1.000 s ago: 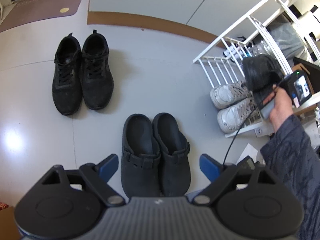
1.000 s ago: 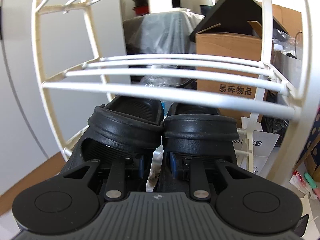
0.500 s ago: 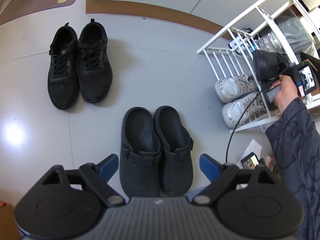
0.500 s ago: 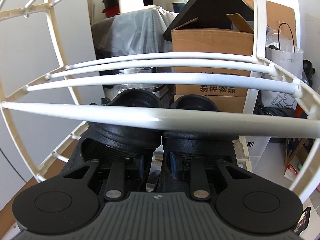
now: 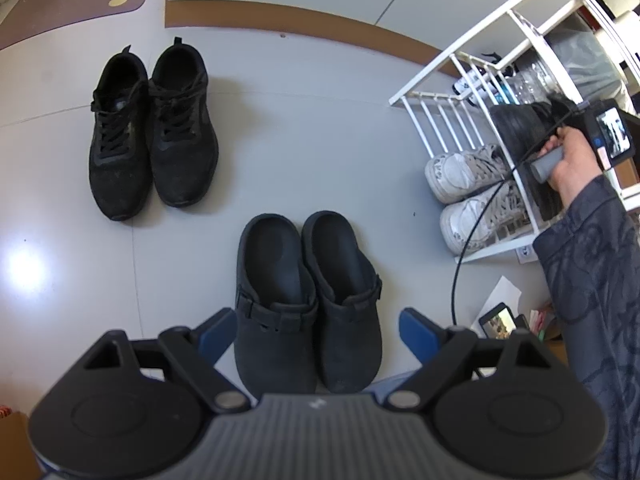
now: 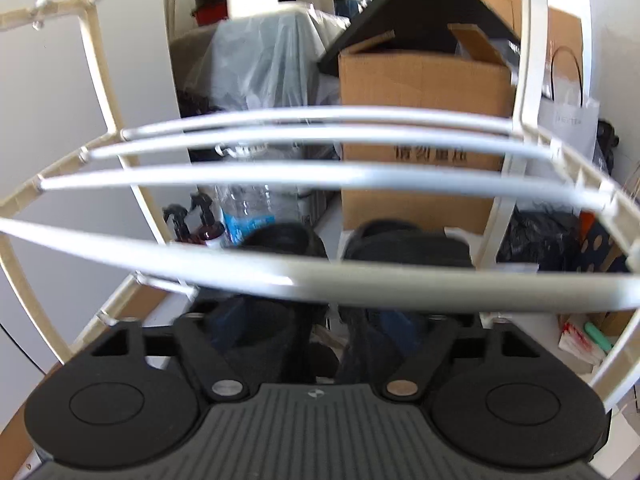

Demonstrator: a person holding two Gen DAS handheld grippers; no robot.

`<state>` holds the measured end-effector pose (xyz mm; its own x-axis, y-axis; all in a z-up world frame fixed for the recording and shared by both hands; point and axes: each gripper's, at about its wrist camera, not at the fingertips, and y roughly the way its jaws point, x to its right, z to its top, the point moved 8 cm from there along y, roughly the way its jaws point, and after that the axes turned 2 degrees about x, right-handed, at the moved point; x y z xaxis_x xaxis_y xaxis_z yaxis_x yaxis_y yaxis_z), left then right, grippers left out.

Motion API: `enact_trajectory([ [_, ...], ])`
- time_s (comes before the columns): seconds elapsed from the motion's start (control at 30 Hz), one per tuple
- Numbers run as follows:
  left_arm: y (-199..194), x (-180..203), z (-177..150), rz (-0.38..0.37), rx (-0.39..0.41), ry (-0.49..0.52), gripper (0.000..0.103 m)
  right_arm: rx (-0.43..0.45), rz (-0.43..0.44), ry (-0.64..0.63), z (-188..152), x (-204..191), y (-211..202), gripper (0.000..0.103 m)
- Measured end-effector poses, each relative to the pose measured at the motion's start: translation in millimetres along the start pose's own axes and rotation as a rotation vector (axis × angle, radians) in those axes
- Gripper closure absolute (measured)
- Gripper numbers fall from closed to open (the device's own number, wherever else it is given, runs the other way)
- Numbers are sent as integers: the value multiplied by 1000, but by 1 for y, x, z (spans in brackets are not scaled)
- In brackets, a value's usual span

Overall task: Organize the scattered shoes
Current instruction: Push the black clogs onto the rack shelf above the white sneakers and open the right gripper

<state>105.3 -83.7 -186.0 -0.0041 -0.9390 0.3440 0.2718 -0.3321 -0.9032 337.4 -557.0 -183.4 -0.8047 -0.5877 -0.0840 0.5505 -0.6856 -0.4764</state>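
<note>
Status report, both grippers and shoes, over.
Left gripper open above black clogs on floor. Right gripper open at black slip-ons on white wire rack. Nothing blocking.

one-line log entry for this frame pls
left hand-held gripper: open, above black clogs | right hand-held gripper: open, at black slippers in white shoe rack | black sneakers: on floor

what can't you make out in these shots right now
- Right wrist view: whether the black shoes rest on a shelf; a white rack bar crosses them, and the frame is blurred.
- Right wrist view: print on the cardboard box, blurred.
- Left wrist view: white sneakers' back ends, behind rack rails.
- Left wrist view: phone screen, too small.
</note>
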Motion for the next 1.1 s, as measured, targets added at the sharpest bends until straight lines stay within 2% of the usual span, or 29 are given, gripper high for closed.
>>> enact_trajectory([
  [0.17,-5,1,-1,1,17,9,13,-35,41,9,1,-4,-13,7],
  [0.37,-22,7,-1,-11,64,25,13,-111,22,-1,-7,7,-28,7],
  [0.53,-31,11,-4,-8,87,44,13,-229,57,11,-20,13,-45,7],
  [0.7,-43,11,-11,-6,111,56,13,-262,81,-23,-17,22,-68,7],
  [0.87,-57,8,-19,-15,133,57,13,-273,180,-116,-10,27,-106,7],
  [0.93,-64,8,-23,-21,144,60,13,-278,204,-117,-7,28,-123,7],
  [1.1,-80,5,-33,-32,169,78,13,-274,328,-122,2,24,-171,7],
])
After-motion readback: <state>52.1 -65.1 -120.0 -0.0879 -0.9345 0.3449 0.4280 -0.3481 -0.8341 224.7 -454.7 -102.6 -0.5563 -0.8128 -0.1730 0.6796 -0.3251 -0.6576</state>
